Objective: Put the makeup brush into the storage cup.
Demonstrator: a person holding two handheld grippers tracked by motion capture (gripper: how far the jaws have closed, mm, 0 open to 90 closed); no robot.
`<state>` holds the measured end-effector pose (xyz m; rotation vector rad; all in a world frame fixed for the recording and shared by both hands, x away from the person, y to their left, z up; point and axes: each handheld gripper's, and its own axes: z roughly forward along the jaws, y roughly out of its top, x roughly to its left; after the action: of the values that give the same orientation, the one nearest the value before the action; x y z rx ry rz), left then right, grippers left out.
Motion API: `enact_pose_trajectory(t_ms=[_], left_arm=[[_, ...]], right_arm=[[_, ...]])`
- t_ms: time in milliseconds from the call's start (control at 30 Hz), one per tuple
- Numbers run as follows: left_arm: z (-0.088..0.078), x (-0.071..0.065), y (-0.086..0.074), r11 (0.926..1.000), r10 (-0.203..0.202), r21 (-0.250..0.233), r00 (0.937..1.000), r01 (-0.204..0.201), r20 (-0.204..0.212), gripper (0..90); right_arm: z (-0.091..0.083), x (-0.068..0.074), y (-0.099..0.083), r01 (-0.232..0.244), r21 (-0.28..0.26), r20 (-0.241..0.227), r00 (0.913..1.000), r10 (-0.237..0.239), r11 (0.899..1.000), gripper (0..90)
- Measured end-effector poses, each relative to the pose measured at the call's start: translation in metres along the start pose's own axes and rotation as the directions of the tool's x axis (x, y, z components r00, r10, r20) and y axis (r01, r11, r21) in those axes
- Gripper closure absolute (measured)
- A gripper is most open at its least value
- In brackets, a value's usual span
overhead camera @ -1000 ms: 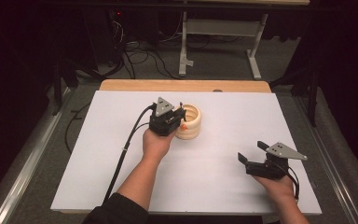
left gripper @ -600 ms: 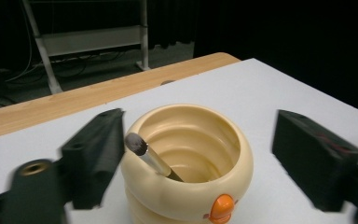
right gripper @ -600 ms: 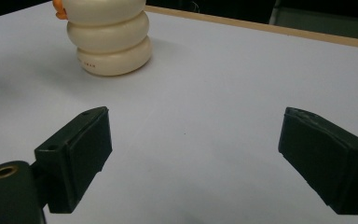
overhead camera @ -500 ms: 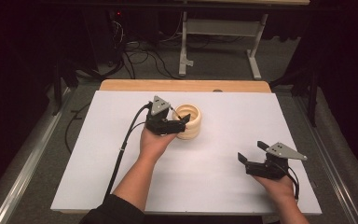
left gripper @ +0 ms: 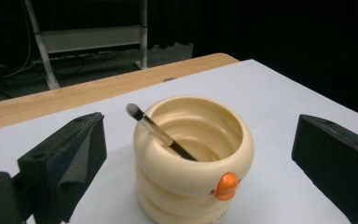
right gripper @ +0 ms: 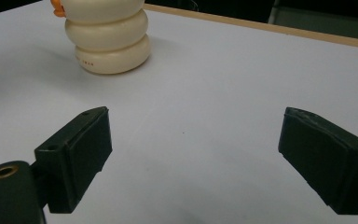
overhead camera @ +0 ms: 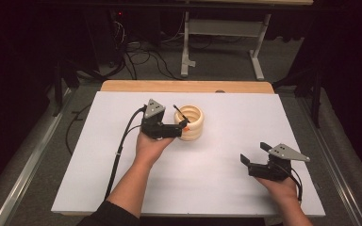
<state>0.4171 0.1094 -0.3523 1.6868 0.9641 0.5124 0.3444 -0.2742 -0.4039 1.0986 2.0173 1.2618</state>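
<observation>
A cream ringed cup (overhead camera: 192, 123) with an orange beak (left gripper: 226, 185) stands left of centre on the white board (overhead camera: 235, 117). A thin brush (left gripper: 154, 131) with a dark tip leans inside it, over the rim. My left gripper (overhead camera: 183, 124) points right at the cup. Its jaws have just been opening and now stand wide to either side of the cup, pads (left gripper: 81, 163) off it and off the brush. My right gripper (overhead camera: 254, 154) rests open near the board's front right with nothing between its fingers (right gripper: 81, 154); the cup (right gripper: 108, 35) is far ahead of it.
A wooden table edge (overhead camera: 184, 86) runs along the far side of the board. Beyond it are a metal stand (overhead camera: 226, 33) and cables on the dark floor. Metal rails (overhead camera: 26, 165) flank the table. The left gripper's cable (overhead camera: 122, 146) trails across the board.
The left gripper's jaws have opened and it has drawn back a little from over the cup, leaving the brush leaning inside. The right hand has not moved.
</observation>
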Motion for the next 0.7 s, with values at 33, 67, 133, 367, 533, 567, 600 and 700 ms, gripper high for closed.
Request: enact_pose_trajectory(t_ms=[33,67,133,367,533,567,600,700], left_arm=[[-0.001,0.002,-0.001,1.0,-0.004,0.003,1.0,0.004,-0.001,3.4],[-0.002,0.003,-0.003,1.0,-0.008,0.004,1.0,0.008,-0.001,3.4],[-0.005,0.005,-0.007,0.9999,-0.013,0.009,0.9999,0.013,-0.001,3.3],[-0.014,0.009,-0.021,0.9996,-0.016,0.025,0.9999,0.016,0.002,3.1],[-0.024,0.013,-0.03,0.9994,-0.028,0.021,0.9996,0.028,0.004,3.3],[-0.026,0.014,-0.031,0.9993,-0.03,0.022,0.9996,0.03,0.002,3.3],[-0.029,0.014,-0.033,0.9993,-0.032,0.02,0.9995,0.032,0.001,3.3],[-0.036,0.016,-0.037,0.9993,-0.031,0.019,0.9995,0.031,-0.011,3.3]], right_arm=[[0.0,0.0,0.0,0.0,0.001,-0.001,1.0,0.0,1.0,11.2],[0.0,0.0,0.0,0.0,0.003,0.003,1.0,0.0,1.0,11.2],[0.0,0.0,0.0,0.002,0.003,0.003,1.0,-0.002,1.0,11.2],[0.0,0.0,0.0,0.004,0.009,0.005,1.0,-0.004,1.0,11.2],[0.0,0.001,0.0,0.002,0.01,0.005,1.0,-0.002,1.0,11.2],[0.0,0.0,0.0,0.003,0.009,0.005,1.0,-0.003,1.0,11.1],[0.0,0.0,0.0,0.004,0.009,0.005,1.0,-0.004,1.0,11.2],[0.0,0.001,0.0,0.004,0.011,0.006,1.0,-0.004,1.0,11.1]])
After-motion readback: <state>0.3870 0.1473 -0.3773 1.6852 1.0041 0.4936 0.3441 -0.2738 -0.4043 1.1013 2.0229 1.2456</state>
